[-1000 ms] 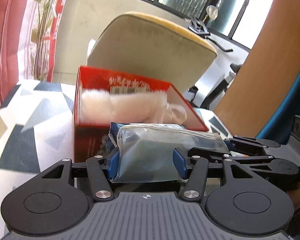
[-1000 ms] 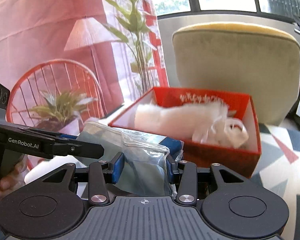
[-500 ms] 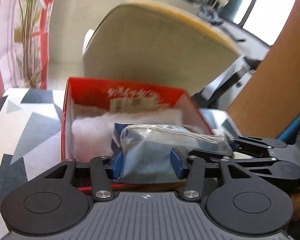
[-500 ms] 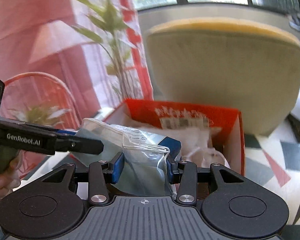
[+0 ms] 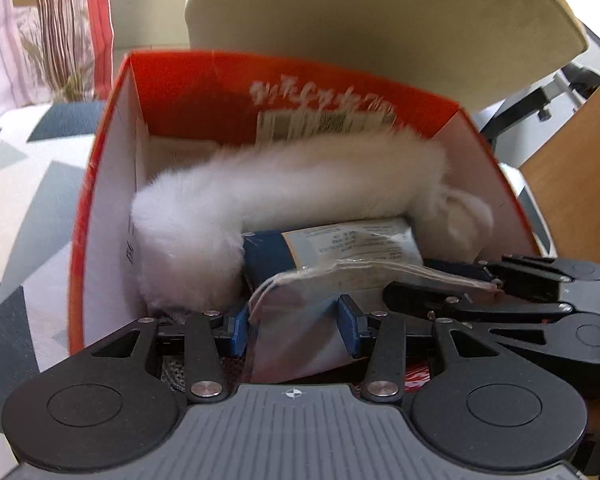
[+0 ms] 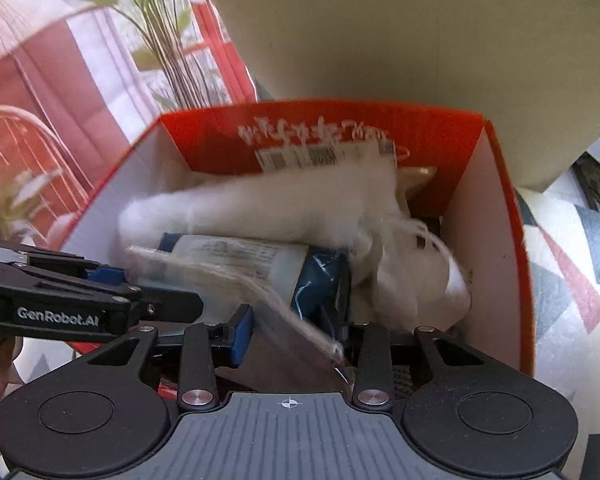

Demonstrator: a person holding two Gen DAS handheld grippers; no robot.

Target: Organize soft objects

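A clear plastic bag with blue and grey fabric inside (image 5: 332, 264) (image 6: 236, 264) is held by both grippers over the open red box (image 5: 100, 184) (image 6: 512, 216). My left gripper (image 5: 294, 322) is shut on the bag's near edge. My right gripper (image 6: 292, 328) is shut on its other edge. The bag hangs inside the box, against a white fluffy item (image 5: 284, 188) (image 6: 268, 204) that lies across the box. In the left wrist view the right gripper's fingers (image 5: 480, 284) come in from the right.
The box stands on a table with a grey, white and red geometric cloth (image 5: 24, 184) (image 6: 572, 248). A beige chair back (image 5: 340, 20) (image 6: 380, 32) stands right behind the box. A plant (image 6: 160, 40) and a red wire chair (image 6: 16, 148) are at the left.
Both grippers have carried the bag forward and down, from in front of the box to inside it. The views now look down into the box.
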